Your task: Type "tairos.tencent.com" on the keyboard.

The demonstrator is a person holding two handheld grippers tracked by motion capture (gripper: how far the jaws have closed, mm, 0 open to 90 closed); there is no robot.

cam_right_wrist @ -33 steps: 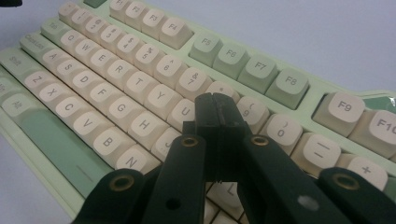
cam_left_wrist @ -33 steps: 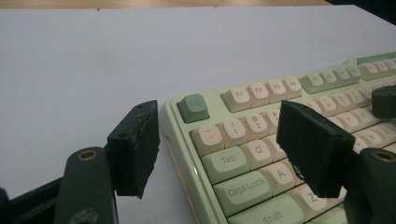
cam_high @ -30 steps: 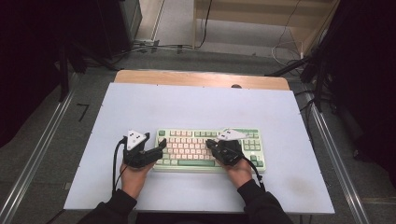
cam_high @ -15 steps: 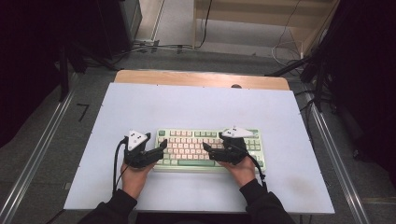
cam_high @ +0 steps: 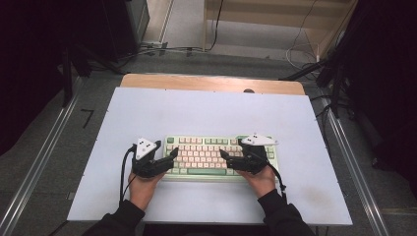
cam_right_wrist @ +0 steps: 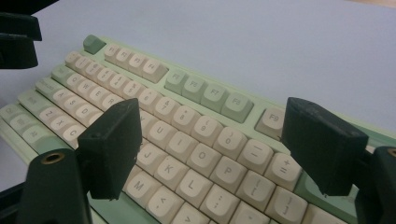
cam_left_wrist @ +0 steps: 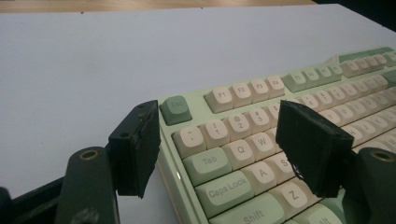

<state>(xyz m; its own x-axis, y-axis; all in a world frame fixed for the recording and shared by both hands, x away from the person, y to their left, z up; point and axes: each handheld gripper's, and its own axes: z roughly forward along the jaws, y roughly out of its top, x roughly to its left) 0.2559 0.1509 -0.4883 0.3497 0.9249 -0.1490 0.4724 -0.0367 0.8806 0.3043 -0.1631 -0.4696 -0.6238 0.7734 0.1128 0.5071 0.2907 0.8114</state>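
1. High view: keyboard (cam_high: 206, 156) lies at 6 o'clock on the table (cam_high: 206, 113), long side across, near the person's edge.
2. Left gripper (cam_high: 169, 156) sits at the keyboard's 9 o'clock end, jaws spread wide. Left gripper view: one jaw off the left edge by Esc/Tab, the other over the W/S keys. Nothing clamped.
3. Right gripper (cam_high: 227, 156) sits at the 3 o'clock half. Its jaws have just been opening from near-closed; now wide apart.
4. Right gripper view: jaws straddle the J to + key area, pads look clear of the caps, nothing between them but keys below.
5. My read: right claw has let go or finished a press, so both claws are free. Keyboard unheld, flat on the table.
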